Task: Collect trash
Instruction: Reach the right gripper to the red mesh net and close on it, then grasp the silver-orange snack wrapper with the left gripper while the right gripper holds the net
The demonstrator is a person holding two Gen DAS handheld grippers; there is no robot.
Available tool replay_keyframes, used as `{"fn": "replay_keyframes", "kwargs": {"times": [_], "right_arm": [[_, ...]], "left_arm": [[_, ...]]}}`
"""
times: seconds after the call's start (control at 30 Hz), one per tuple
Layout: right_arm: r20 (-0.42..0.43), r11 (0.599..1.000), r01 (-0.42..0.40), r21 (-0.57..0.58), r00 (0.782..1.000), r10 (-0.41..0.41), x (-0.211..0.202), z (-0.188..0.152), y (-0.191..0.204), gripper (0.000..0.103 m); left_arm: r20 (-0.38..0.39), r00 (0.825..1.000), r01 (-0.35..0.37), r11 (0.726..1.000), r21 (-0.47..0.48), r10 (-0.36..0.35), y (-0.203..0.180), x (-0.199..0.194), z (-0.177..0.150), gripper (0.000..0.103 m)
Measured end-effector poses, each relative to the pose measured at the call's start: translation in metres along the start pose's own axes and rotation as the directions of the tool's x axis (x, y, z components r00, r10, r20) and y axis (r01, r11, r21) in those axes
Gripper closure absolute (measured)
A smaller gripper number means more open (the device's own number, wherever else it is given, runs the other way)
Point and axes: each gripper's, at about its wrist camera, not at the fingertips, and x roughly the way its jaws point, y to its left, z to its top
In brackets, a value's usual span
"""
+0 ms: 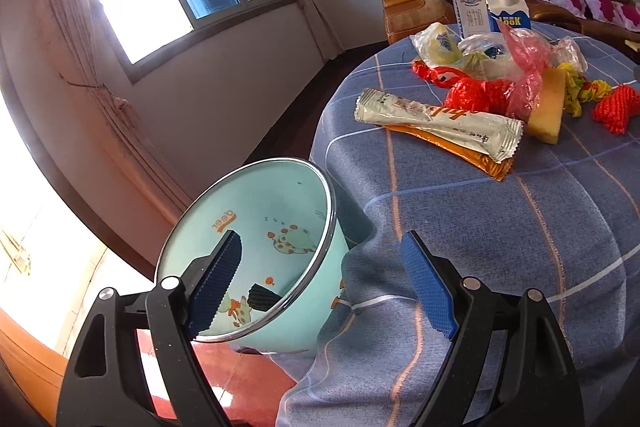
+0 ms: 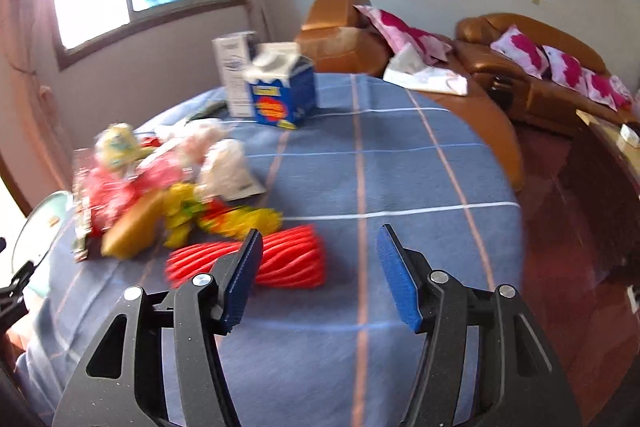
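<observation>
A pale teal bin [image 1: 256, 227] with cartoon prints tilts against the table's edge, mouth toward me. My left gripper [image 1: 320, 243] is open; one finger reaches inside the bin's mouth, the other hangs over the blue checked tablecloth [image 1: 520, 227], touching neither. Trash lies on the table: a long white wrapper [image 1: 440, 123] over an orange one [image 1: 460, 151], a red bag [image 1: 476, 93], a yellow sponge wedge [image 1: 548, 107]. My right gripper [image 2: 320, 231] is open above the cloth; a red foam net [image 2: 288, 259] lies just behind its left finger, not between the pads.
Two milk cartons [image 2: 280, 95] stand at the table's far side. A brown sofa [image 2: 520, 67] with pink cushions and an armchair [image 2: 340, 27] sit behind. The bin [image 2: 40, 227] shows at the left edge of the blurred right wrist view. Red floor lies below.
</observation>
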Motion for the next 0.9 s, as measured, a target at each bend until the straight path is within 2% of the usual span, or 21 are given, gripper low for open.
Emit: {"fn": "replay_keyframes", "kwargs": {"times": [0.13,0.27,0.33,0.53,0.67,0.83,0.9], "right_arm": [[-0.128,0.996,-0.084,-0.021,0.988,0.080,0.035,-0.004,0.000,0.057],[-0.155,0.988,-0.151,-0.046,0.978,0.142,0.038,-0.005,0.006,0.070],[-0.155,0.984,-0.167,-0.061,0.976,0.156,0.037,-0.007,0.010,0.076],[-0.154,0.972,-0.213,-0.097,0.968,0.197,0.033,-0.011,0.023,0.082],[-0.133,0.970,-0.214,-0.116,0.971,0.198,0.024,-0.015,0.032,0.095],[-0.055,0.967,-0.236,-0.094,0.971,0.231,-0.002,-0.018,0.035,0.098],[-0.057,0.966,-0.245,-0.087,0.969,0.241,-0.005,-0.016,0.035,0.098]], "left_arm": [[0.003,1.000,-0.003,1.000,0.009,0.003,-0.003,-0.001,0.002,0.022],[-0.006,1.000,0.000,1.000,-0.001,0.000,-0.003,0.001,0.005,0.022],[-0.009,1.000,0.011,1.000,-0.003,-0.011,-0.005,0.002,0.007,0.022],[0.004,1.000,0.019,1.000,0.015,-0.019,-0.013,-0.003,0.009,0.021],[0.005,1.000,0.017,1.000,0.011,-0.017,-0.012,-0.005,0.010,0.021],[0.012,1.000,0.020,1.000,0.004,-0.020,-0.010,-0.007,0.013,0.021],[0.014,1.000,0.025,1.000,0.006,-0.025,-0.013,-0.007,0.014,0.021]]}}
